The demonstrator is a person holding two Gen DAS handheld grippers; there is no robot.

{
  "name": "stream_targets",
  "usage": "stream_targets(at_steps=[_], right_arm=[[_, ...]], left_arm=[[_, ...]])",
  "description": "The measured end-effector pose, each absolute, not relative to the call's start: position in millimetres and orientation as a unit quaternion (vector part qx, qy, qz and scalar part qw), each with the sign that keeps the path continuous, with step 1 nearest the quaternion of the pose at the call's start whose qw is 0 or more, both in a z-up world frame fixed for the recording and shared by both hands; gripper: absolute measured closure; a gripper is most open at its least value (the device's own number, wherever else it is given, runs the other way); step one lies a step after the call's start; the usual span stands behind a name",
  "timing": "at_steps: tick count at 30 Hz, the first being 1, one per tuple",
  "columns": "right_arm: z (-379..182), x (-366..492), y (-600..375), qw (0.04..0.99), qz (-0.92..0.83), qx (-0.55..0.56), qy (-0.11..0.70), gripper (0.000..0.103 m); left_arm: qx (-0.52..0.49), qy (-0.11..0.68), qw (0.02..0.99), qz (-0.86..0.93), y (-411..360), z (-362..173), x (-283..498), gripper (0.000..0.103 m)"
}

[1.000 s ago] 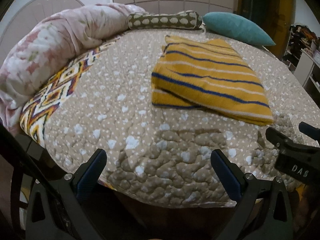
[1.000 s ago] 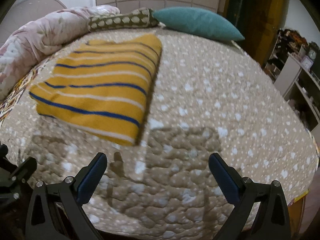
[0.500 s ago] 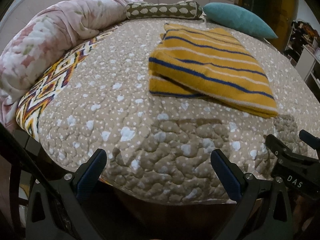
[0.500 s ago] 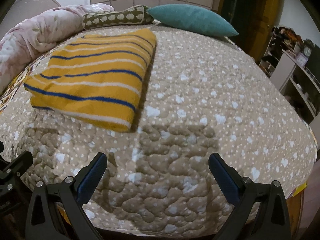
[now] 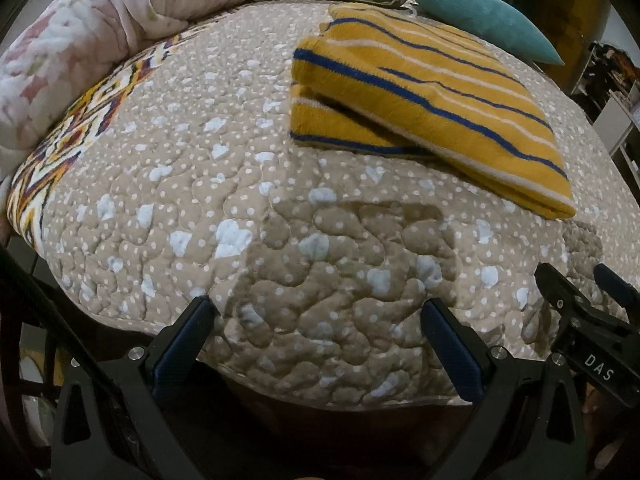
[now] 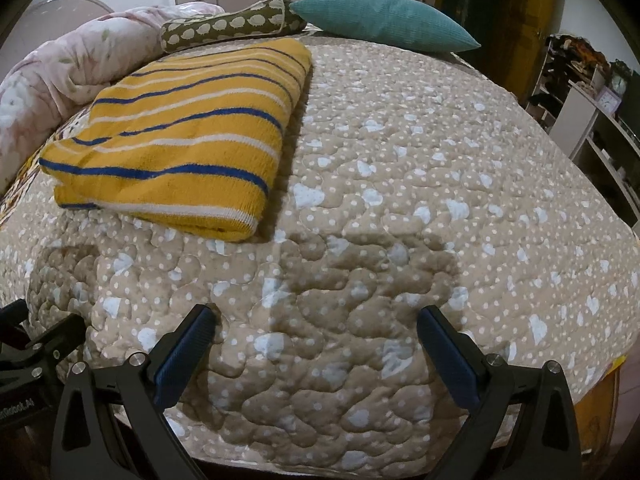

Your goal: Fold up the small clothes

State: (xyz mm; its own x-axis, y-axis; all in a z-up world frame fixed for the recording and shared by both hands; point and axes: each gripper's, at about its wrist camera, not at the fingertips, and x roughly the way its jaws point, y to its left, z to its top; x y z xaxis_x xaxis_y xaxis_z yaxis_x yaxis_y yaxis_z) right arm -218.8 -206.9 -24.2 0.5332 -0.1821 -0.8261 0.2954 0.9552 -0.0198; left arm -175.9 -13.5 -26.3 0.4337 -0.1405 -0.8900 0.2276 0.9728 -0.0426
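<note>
A yellow garment with blue and white stripes (image 5: 432, 92) lies folded in a thick rectangle on the beige dotted quilt (image 5: 224, 168). It also shows in the right wrist view (image 6: 188, 136), at the upper left. My left gripper (image 5: 320, 320) is open and empty, over the quilt's near edge, short of the garment. My right gripper (image 6: 318, 324) is open and empty, near the bed's front edge, to the right of the garment. The right gripper's body shows at the lower right of the left wrist view (image 5: 588, 320).
A pink floral duvet (image 5: 80, 40) is bunched along the left side. A green patterned bolster (image 6: 232, 26) and a teal pillow (image 6: 380, 20) lie at the head of the bed. Shelves with clutter (image 6: 592, 92) stand at the right.
Both grippers have moved forward and lower toward the bed, so the garment looks larger and closer. Both stay open and empty.
</note>
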Motion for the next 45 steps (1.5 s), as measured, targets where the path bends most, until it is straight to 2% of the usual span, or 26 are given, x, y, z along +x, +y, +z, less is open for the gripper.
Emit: stream_targets(at_steps=[34,45], right_arm=[[-28,-228,-200,0.889,-0.152,0.067,0.426,0.0],[-15,-234,-208,0.891,-0.146,0.083,0.421,0.0]], left_arm=[[0.004,0.522,0.845,-0.12,-4,-33,-169,0.0],[0.015,0.485,0.868,-0.104,-7,-14,-179,0.0]])
